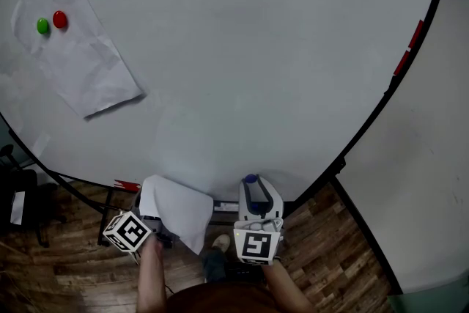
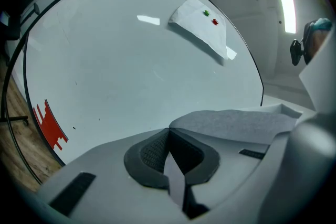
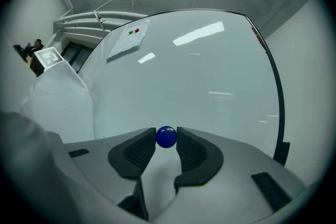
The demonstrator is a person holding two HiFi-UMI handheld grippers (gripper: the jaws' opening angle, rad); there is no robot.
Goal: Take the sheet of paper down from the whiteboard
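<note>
A white sheet of paper [image 1: 178,207] hangs off the whiteboard [image 1: 264,70] at its lower edge, and my left gripper [image 1: 152,226] is shut on it. In the left gripper view the jaws [image 2: 169,136] pinch this sheet [image 2: 236,123], which spreads to the right. My right gripper [image 1: 251,192] is shut on a small blue magnet [image 1: 250,179], which sits between its pads [image 3: 166,137]. A second, crumpled sheet [image 1: 77,48] stays on the board at the upper left, pinned by a green magnet [image 1: 42,26] and a red magnet [image 1: 60,19].
The board's black frame [image 1: 381,106] curves down the right side with red marks [image 1: 407,51] on it. Below lies wooden floor [image 1: 66,267], with the board's stand and a dark object [image 1: 18,201] at the left. A white wall [image 1: 432,179] is to the right.
</note>
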